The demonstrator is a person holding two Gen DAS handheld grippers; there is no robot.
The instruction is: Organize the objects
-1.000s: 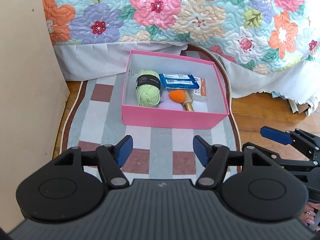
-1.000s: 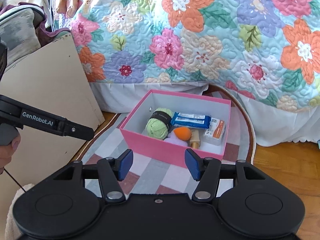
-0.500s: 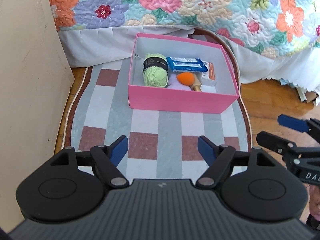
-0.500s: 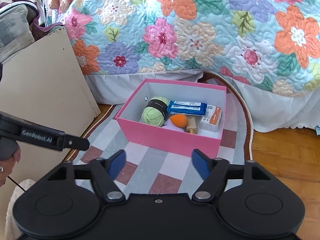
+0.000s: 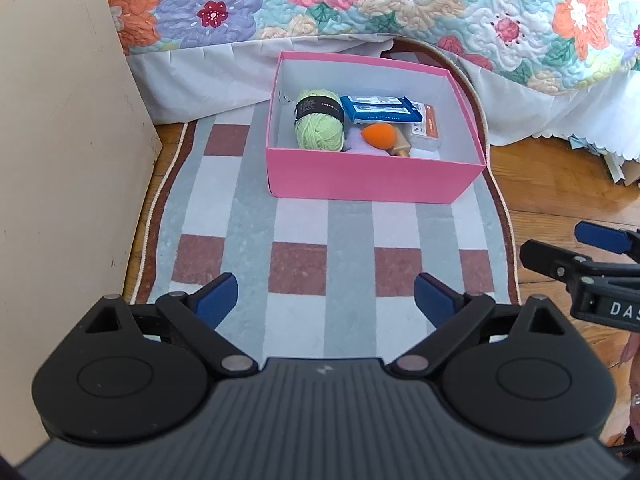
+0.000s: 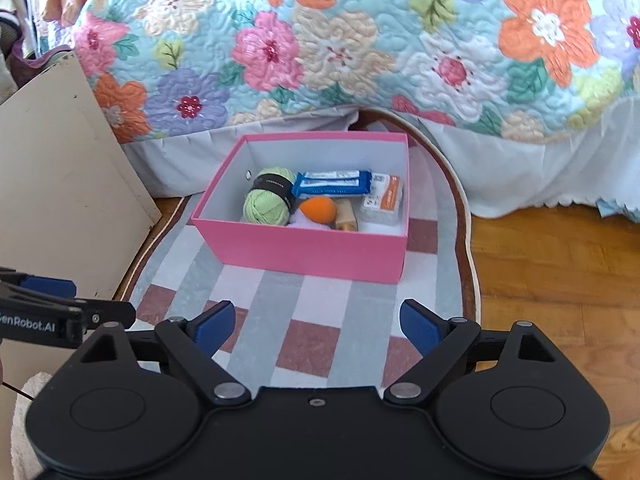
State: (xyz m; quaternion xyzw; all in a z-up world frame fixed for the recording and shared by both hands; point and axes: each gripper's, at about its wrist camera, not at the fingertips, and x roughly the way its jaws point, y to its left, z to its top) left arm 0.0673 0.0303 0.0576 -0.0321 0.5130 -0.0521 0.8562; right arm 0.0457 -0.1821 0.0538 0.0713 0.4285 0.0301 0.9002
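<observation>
A pink box (image 5: 372, 178) (image 6: 304, 250) stands on a checked rug. Inside lie a green yarn ball (image 5: 319, 124) (image 6: 269, 200), a blue snack packet (image 5: 380, 109) (image 6: 332, 183), an orange sponge (image 5: 382, 135) (image 6: 318, 209), a wooden piece (image 6: 346, 216) and a small white-orange box (image 5: 426, 128) (image 6: 383, 202). My left gripper (image 5: 326, 300) is open and empty above the rug, well short of the box. My right gripper (image 6: 316, 324) is open and empty, also short of the box. Each gripper shows at the edge of the other's view.
The checked rug (image 5: 296, 240) lies on a wooden floor (image 6: 560, 264). A beige cabinet panel (image 5: 60, 160) stands at the left. A bed with a floral quilt (image 6: 360, 40) and white skirt rises behind the box.
Both grippers have drawn back from the pink box and opened wider. The box and its contents have not moved.
</observation>
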